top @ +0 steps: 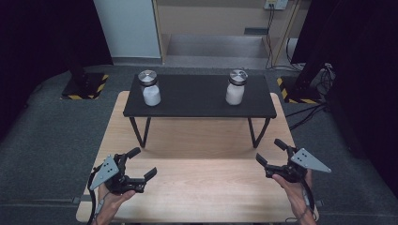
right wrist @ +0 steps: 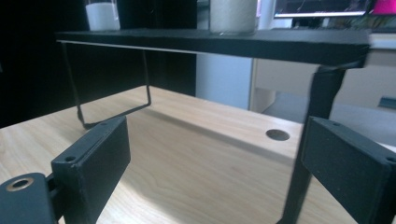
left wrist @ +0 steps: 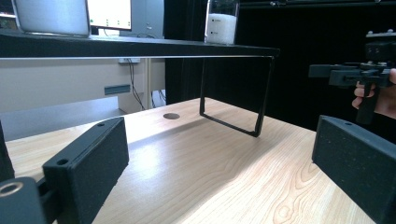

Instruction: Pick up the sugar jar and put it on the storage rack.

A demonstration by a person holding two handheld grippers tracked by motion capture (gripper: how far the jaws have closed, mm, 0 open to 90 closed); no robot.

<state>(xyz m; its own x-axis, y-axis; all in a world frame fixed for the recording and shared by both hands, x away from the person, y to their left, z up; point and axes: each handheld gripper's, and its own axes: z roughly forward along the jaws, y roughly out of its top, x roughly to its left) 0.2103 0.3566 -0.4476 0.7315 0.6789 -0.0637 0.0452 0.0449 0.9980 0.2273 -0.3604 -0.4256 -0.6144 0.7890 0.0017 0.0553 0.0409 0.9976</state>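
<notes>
Jars: two, both on the black shelf beyond the tools.
Left jar (top: 150, 87) and right jar (top: 236, 86) stand well apart on the shelf (top: 199, 101); left tool (top: 142, 164) and right tool (top: 272, 152), each hand-held low over the counter (top: 197, 187), gape wide, gripping nothing.

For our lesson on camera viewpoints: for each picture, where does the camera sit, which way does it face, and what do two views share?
High view: above the person's side, looking forward and down on the light wooden table; both hands and open grippers, left gripper, right gripper.
Left gripper view: rides the left gripper, low over the table, facing the black metal shelf.
Right gripper view: rides the right gripper, low, facing the shelf.
Shared: both gripper views show two glass jars of white powder on the shelf.
</notes>
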